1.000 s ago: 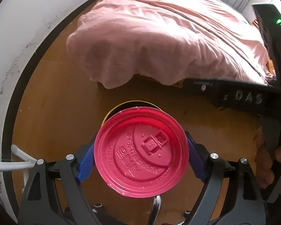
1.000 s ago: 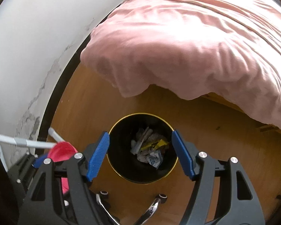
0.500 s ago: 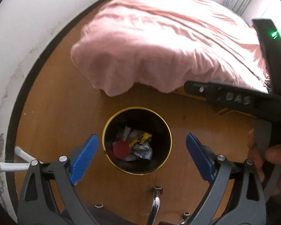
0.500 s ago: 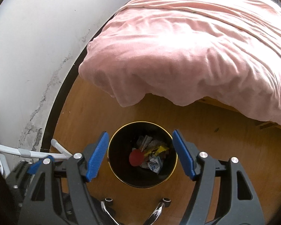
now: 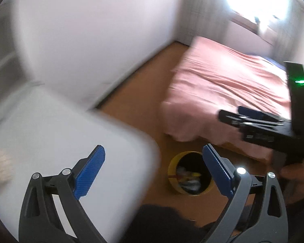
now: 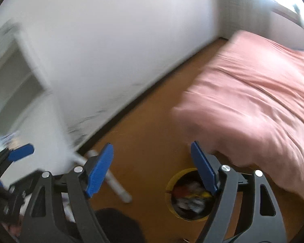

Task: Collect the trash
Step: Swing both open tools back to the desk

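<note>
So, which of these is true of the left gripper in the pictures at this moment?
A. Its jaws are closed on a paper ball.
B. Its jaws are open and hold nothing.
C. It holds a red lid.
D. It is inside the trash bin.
B. The left gripper has its jaws spread wide with only the white table and floor seen between them, and the yellow-rimmed trash bin sits apart on the floor.

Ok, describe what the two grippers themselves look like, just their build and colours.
Both match: the left gripper and right gripper each have black, triangular cut-out arms with silver round bolts, tipped by ribbed blue pads. In the left view, the right unit's black body shows a green light and a bare hand holding it.
</note>
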The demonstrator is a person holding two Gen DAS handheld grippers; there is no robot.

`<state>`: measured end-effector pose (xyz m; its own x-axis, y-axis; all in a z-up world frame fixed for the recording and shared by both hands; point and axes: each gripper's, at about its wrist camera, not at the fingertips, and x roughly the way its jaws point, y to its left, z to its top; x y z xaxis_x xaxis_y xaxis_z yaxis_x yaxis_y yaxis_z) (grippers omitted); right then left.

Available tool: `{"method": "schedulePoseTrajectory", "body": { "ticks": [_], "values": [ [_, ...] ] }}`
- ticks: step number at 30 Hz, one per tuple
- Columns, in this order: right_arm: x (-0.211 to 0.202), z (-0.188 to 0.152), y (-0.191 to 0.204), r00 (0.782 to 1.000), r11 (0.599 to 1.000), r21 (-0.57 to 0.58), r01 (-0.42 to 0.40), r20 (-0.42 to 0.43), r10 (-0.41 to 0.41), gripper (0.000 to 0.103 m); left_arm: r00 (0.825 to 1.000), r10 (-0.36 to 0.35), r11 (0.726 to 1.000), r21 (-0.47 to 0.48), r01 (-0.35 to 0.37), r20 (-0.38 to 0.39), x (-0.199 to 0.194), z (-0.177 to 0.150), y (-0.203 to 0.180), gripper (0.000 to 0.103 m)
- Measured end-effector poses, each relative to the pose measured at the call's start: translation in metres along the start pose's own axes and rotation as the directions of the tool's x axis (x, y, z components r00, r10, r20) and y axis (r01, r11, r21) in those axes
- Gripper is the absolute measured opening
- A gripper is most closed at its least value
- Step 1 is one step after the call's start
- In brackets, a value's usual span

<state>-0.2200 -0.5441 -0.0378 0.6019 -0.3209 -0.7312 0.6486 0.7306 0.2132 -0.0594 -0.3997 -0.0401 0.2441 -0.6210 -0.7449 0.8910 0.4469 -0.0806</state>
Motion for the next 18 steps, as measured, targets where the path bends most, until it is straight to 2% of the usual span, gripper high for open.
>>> {"method": "schedulePoseTrajectory", "body": {
  "ticks": [2, 3, 7, 9, 11, 12, 13, 16, 18],
  "values": [
    [0.011, 0.007, 0.048, 0.997, 0.994, -0.073, -0.077, -0.019, 0.076, 0.077, 0.993, 0.116, 0.992, -0.043, -0.115, 0.016, -0.025, -0.011, 0.048, 0.094],
    [0.017, 0.009, 0.075, 0.993, 0.987, -0.111, -0.117, -0.032, 0.114, 0.077, 0.984, 0.178, 0.982, -0.072, -0.176, 0.022, -0.04, -0.019, 0.075, 0.094],
    [0.04, 0.009, 0.172, 0.962, 0.931, -0.245, -0.269, -0.114, 0.248, 0.077, 0.931, 0.364, 0.913, -0.194, -0.359, -0.005, -0.092, -0.058, 0.177, 0.094],
    [0.052, 0.006, 0.22, 0.943, 0.892, -0.311, -0.327, -0.165, 0.288, 0.077, 0.893, 0.447, 0.859, -0.254, -0.444, -0.049, -0.116, -0.083, 0.231, 0.094],
    [0.064, 0.0, 0.263, 0.927, 0.854, -0.367, -0.369, -0.213, 0.309, 0.077, 0.871, 0.484, 0.82, -0.304, -0.485, -0.083, -0.131, -0.101, 0.269, 0.094],
    [0.066, -0.003, 0.276, 0.924, 0.844, -0.382, -0.376, -0.225, 0.31, 0.077, 0.852, 0.511, 0.781, -0.353, -0.515, -0.112, -0.141, -0.113, 0.298, 0.094],
    [0.073, -0.006, 0.294, 0.919, 0.83, -0.402, -0.387, -0.243, 0.311, 0.077, 0.847, 0.516, 0.763, -0.381, -0.522, -0.128, -0.146, -0.12, 0.315, 0.094],
    [0.089, -0.014, 0.328, 0.912, 0.808, -0.431, -0.402, -0.272, 0.308, 0.077, 0.841, 0.513, 0.707, -0.471, -0.528, -0.173, -0.149, -0.131, 0.363, 0.094],
    [0.096, -0.017, 0.344, 0.912, 0.801, -0.447, -0.399, -0.281, 0.297, 0.077, 0.847, 0.5, 0.696, -0.497, -0.518, -0.182, -0.141, -0.128, 0.381, 0.094]
  ]
}}
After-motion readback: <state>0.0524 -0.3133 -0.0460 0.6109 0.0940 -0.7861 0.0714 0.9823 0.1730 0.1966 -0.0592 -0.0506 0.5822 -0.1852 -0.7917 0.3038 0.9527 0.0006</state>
